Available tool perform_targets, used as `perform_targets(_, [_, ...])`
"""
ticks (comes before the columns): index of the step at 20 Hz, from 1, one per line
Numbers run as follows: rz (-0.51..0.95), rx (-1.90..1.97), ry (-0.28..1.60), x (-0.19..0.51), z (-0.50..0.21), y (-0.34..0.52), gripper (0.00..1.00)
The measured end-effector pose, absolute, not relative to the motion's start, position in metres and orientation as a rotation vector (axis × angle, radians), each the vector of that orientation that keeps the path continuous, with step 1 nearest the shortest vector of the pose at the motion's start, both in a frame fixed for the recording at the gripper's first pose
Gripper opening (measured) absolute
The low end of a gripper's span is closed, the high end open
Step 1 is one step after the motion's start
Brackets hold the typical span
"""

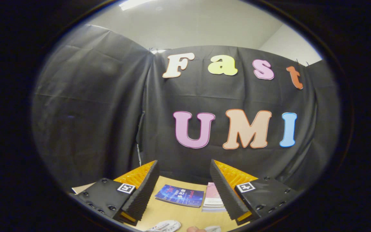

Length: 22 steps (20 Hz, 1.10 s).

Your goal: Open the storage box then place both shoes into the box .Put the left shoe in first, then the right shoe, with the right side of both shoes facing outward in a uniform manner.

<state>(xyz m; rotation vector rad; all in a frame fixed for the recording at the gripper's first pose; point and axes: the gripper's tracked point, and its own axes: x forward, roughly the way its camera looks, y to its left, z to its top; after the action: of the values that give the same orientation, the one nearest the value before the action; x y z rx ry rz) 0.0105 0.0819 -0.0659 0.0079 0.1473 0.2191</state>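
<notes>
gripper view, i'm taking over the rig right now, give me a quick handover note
Gripper: fingers open, holding nothing, raised and aimed at the booth wall above the wooden table.
Between the fingers on the table: a blue leaflet and a pink booklet.
A white shoe lies just below the fingers, with what looks like a fingertip and another white object beside it.
Done: no step that can be confirmed here.
Left: open the storage box, put in the left shoe, then the right, right sides outward.

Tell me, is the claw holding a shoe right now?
No, the claw is open with nothing between its fingers; a white shoe lies on the table below.
</notes>
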Motion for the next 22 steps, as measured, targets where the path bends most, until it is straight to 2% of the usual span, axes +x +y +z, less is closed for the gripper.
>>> perform_targets(14, [0.312,0.025,0.212,0.008,-0.140,0.171,0.98])
perform_targets(19, [0.443,0.076,0.260,-0.006,-0.175,0.214,0.98])
perform_targets(22, [0.519,0.143,0.350,-0.022,-0.209,0.236,0.98])
